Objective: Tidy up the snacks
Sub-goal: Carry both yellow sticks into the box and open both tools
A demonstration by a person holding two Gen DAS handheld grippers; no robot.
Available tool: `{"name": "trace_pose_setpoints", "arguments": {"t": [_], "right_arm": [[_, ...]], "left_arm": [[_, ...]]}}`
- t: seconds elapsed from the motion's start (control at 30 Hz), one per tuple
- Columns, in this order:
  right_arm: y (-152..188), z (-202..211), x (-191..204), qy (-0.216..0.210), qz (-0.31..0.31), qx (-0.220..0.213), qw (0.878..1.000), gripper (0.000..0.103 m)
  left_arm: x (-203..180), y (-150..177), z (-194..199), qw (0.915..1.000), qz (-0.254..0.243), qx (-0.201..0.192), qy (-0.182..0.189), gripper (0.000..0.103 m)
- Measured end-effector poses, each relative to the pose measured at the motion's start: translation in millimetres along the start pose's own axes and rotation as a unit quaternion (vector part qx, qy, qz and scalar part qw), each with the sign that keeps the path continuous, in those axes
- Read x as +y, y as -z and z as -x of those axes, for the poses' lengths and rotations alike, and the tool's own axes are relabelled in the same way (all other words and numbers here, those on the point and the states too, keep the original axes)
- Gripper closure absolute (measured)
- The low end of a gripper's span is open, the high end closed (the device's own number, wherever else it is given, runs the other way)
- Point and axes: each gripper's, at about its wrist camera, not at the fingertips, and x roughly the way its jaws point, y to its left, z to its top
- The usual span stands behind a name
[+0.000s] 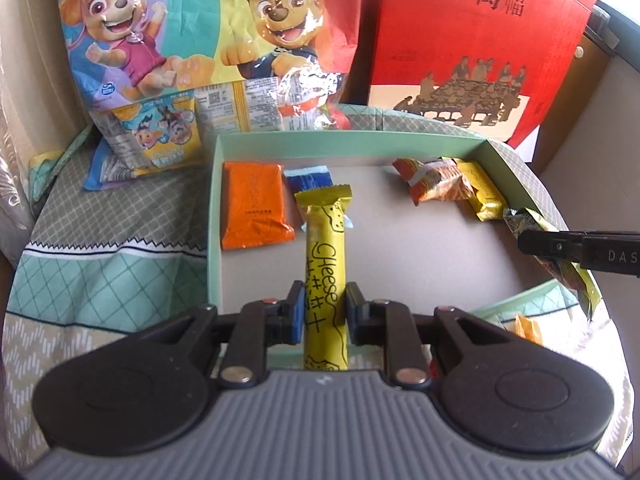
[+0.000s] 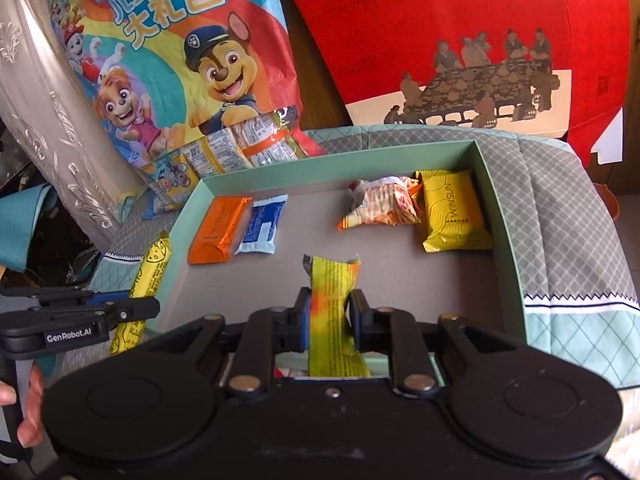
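Observation:
My left gripper [image 1: 323, 308] is shut on a yellow cheese stick [image 1: 326, 264], held upright above the near side of the pale green box [image 1: 352, 138]. My right gripper [image 2: 330, 316] is shut on a yellow and orange snack packet [image 2: 334, 308], also over the box [image 2: 500, 216]. Inside the box lie an orange packet [image 1: 254, 210], a blue packet [image 1: 310, 178], an orange and white snack bag [image 1: 436, 184] and a yellow Winsun packet [image 2: 454, 210]. The right wrist view shows the left gripper [image 2: 154, 307] with the cheese stick [image 2: 146, 276] at the left.
A cartoon-dog snack bag [image 1: 192, 40] and a red gift box [image 1: 480, 40] stand behind the green box. Small snack packs [image 1: 160, 136] lie at the bag's foot. A patterned cloth [image 1: 100, 232] covers the round table. A hand [image 2: 28, 408] grips the left tool.

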Motion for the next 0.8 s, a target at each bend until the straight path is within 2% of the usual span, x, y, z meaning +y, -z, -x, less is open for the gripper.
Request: {"name": "trace_pose_setpoints", "arguments": {"t": [0.2,0.5,0.57,0.6,0.63,0.7,0.73,0.8], "right_arm": [[-43.9,-60.2,6.0,0.0,0.004,0.004,1.0,0.084],[-77.0,-133.5,5.1,-0.005,0.007,0.011,1.0,0.084],[-81.9,-142.4,5.2,-0.008,0.012,0.004,1.0,0.08],[-84.1,-143.8,4.9,-0.006,0.013,-0.002,1.0,0.072],[-85.3,-143.0,3.9,-0.004,0.012,-0.007,1.0,0.068],[-86.0,-141.1,1.5,-0.005,0.007,-0.013,1.0,0.052],[-85.8,-139.2,0.3,-0.003,0.006,-0.015,1.0,0.049],[-83.2,-135.3,-0.5,0.0,0.008,-0.017,1.0,0.035]], "left_arm": [[18.1,-23.0,-39.9,0.9995,0.01,0.019,-0.022,0.083],[39.1,-19.9,-75.1,0.9975,0.004,0.054,-0.045,0.083],[37.2,-19.7,-75.4,0.9976,-0.007,0.049,-0.049,0.08],[35.4,-20.9,-73.3,0.998,-0.01,0.041,-0.046,0.066],[33.4,-22.8,-70.8,0.9985,-0.01,0.033,-0.043,0.041],[29.0,-25.6,-65.5,0.9996,-0.006,0.014,-0.025,0.023],[25.4,-27.4,-63.9,0.9996,-0.004,0.008,-0.026,0.014],[18.4,-29.2,-63.5,0.9994,-0.004,0.002,-0.034,0.006]]}}
